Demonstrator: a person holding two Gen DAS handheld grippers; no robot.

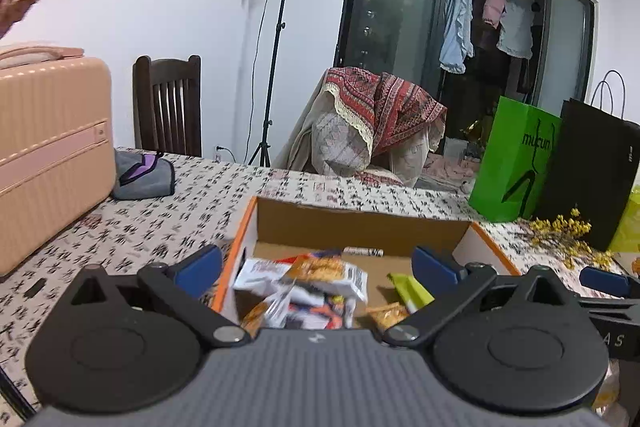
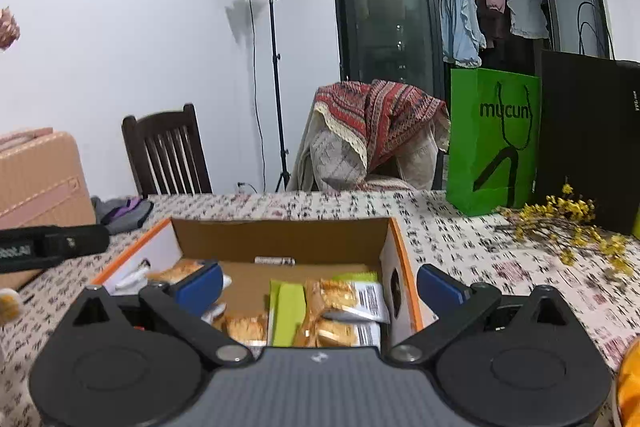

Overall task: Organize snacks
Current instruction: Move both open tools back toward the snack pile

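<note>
Patterned table (image 1: 168, 227) bears cardboard box (image 1: 360, 223), suitcase (image 1: 48, 155) (pink), bags (image 1: 516, 163).

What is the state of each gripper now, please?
Left gripper: open, holding nothing.
Right gripper: open, holding nothing, above the cardboard box.

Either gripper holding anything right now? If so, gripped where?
Nothing held. The left gripper and right gripper both stand open above the cardboard box, pads clear of the snack packets lying inside.
</note>
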